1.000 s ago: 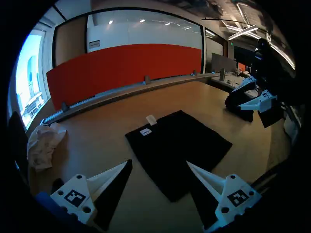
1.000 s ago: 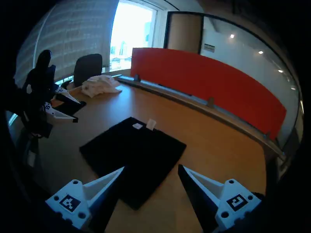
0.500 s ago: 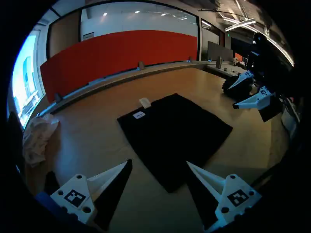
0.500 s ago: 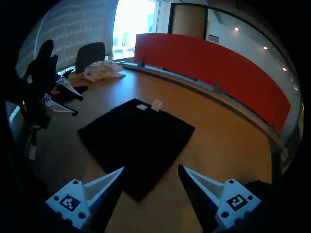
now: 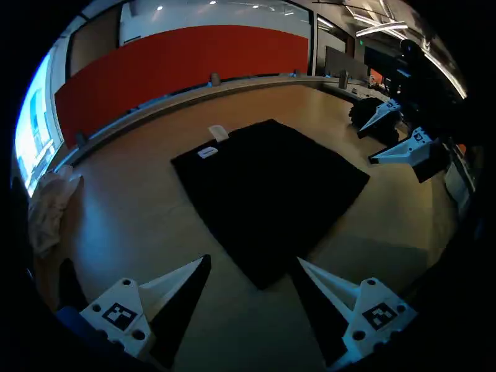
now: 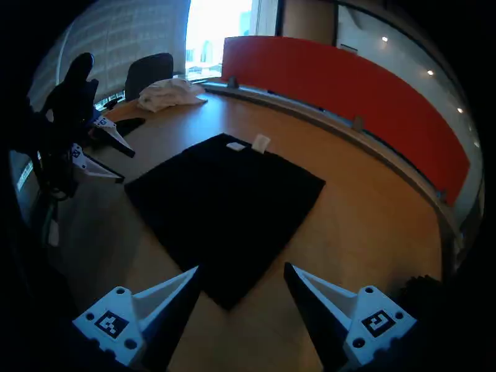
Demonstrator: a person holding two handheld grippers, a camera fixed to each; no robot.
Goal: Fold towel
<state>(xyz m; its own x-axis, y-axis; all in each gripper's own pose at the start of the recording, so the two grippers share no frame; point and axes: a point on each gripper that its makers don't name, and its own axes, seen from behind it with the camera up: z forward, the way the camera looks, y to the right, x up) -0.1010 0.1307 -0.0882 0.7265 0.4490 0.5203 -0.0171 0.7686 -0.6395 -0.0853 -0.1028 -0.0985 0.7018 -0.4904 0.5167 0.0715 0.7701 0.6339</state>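
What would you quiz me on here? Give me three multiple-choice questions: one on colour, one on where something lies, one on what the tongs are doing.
1. The towel is: A red; B black; C white.
2. The white cloth lies: A on the table, apart from the towel; B on the towel; C between the tongs.
3. The right tongs are: A shut on the towel; B shut on the cloth; C open, holding nothing.

Answers: B, it shows black against the tan table; A, it sits heaped near the far edge; C, they gape wide and grip nothing.
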